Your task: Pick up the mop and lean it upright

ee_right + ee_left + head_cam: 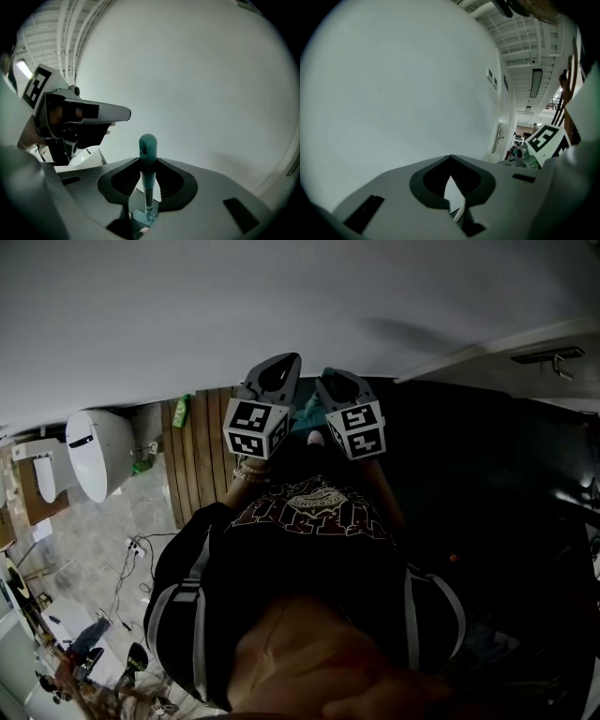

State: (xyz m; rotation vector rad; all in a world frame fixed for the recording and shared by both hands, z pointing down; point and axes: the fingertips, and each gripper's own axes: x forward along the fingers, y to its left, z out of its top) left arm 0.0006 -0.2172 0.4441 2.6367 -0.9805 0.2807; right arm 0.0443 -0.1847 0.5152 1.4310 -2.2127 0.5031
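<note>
1. Dark shirt [309, 540] of the person fills the near view, and both grippers are raised toward the white wall [281, 306].
2. Left gripper [452, 185]: jaws together, nothing held.
3. Mop handle [148, 180]: upright, close to the wall; the mop head is out of view.
4. Right gripper [149, 187]: jaws appear closed on the handle below its teal knob.
5. Recommendation: tip the knob gently onto the wall, confirm that it rests there, then open slowly, with the left gripper ready to steady it.
</note>
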